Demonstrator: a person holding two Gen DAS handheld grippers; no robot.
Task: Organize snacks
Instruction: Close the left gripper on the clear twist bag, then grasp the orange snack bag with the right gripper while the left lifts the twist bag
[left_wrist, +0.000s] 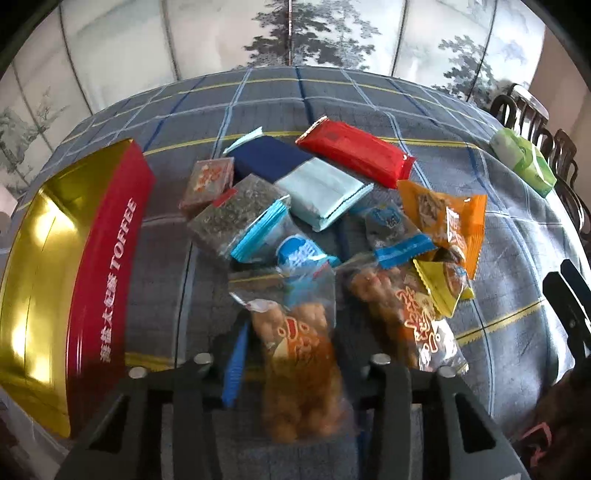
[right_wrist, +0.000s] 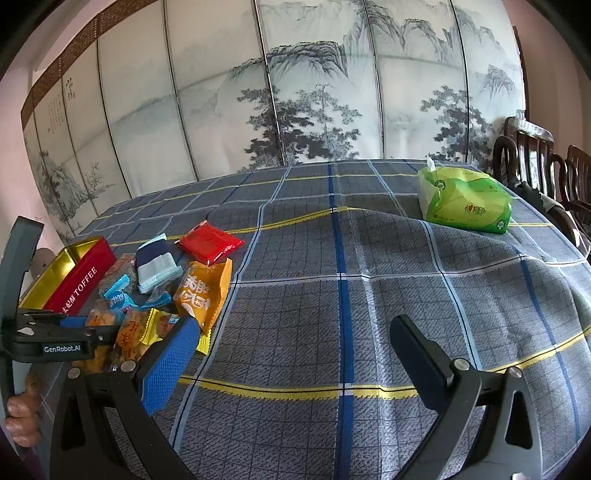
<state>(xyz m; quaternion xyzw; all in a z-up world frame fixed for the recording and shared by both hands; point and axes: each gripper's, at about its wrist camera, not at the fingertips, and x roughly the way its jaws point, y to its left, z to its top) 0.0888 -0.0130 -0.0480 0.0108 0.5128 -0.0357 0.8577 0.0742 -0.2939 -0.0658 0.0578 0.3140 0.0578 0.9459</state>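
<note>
My left gripper (left_wrist: 291, 373) clamps a clear peanut packet (left_wrist: 299, 369); my right gripper (right_wrist: 295, 354) gapes; the toffee tin (left_wrist: 55, 266) holds nothing.

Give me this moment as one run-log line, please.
task: organize snacks | left gripper: jaws closed on fried-snack bag | right gripper: jaws open, above tablecloth | toffee tin: open

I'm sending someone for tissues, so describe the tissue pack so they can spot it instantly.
Start at the plaid tablecloth and look to its far corner by the dark wooden chairs. The green tissue pack lies there alone, a white tissue poking from its top, far from the snack pile.
</note>
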